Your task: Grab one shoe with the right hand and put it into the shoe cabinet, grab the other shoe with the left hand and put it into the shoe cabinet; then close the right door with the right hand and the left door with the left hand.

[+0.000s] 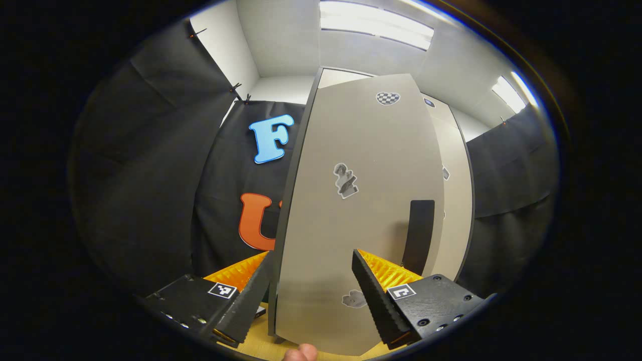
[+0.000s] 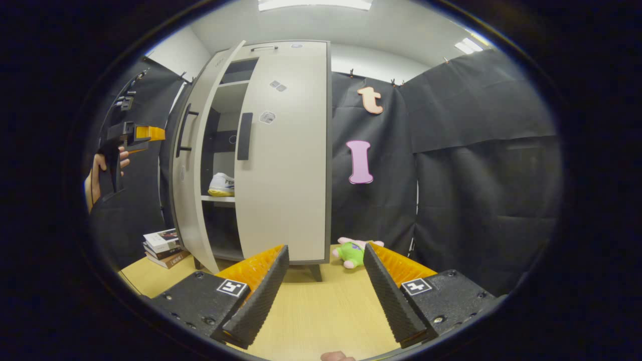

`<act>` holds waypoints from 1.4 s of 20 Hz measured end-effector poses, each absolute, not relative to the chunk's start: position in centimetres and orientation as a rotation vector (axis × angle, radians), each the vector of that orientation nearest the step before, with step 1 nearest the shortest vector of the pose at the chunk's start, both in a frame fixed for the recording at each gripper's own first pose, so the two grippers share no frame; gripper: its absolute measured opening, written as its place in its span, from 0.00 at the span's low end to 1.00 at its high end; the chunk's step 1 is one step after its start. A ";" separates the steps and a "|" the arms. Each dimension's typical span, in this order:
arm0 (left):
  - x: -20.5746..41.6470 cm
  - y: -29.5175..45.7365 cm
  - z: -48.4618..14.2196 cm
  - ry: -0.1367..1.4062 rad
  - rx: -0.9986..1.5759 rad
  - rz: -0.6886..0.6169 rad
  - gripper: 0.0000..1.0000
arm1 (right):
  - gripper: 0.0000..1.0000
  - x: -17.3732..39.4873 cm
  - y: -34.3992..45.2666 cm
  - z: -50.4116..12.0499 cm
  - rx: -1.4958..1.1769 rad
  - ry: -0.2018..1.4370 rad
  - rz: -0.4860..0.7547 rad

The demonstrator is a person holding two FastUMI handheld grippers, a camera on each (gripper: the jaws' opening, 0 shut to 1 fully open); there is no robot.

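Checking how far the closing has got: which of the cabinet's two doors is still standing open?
The left door, the one with the bar handle beside the left gripper, still swings outward. The right door lies flat against the cabinet front.

A beige shoe cabinet (image 2: 281, 165) with black door handles (image 2: 244, 136) is showing a white, possibly yellow-soled shoe (image 2: 221, 184) beside a green-and-pink plush toy (image 2: 353, 251).

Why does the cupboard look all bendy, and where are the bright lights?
Left gripper view: the lens bulges the left door, and ceiling lights glare white. Right gripper view: the cupboard bows too, with a bright light strip above it.
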State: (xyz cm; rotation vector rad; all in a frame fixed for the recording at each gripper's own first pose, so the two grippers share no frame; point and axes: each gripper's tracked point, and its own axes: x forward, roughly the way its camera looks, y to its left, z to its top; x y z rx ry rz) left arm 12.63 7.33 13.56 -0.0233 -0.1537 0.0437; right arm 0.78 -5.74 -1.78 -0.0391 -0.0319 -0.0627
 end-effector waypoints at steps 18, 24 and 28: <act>1.7 -5.1 7.0 -0.113 0.083 -0.116 0.93 | 0.97 0.1 -4.4 -3.0 -0.061 -0.006 -0.035; -1.2 -9.2 3.0 -0.080 0.144 -0.142 0.94 | 0.97 -0.1 -3.6 -3.7 -0.056 0.004 -0.017; -2.7 -10.9 0.2 -0.031 0.129 -0.172 0.95 | 0.97 -0.2 -3.0 -4.2 -0.050 0.015 -0.001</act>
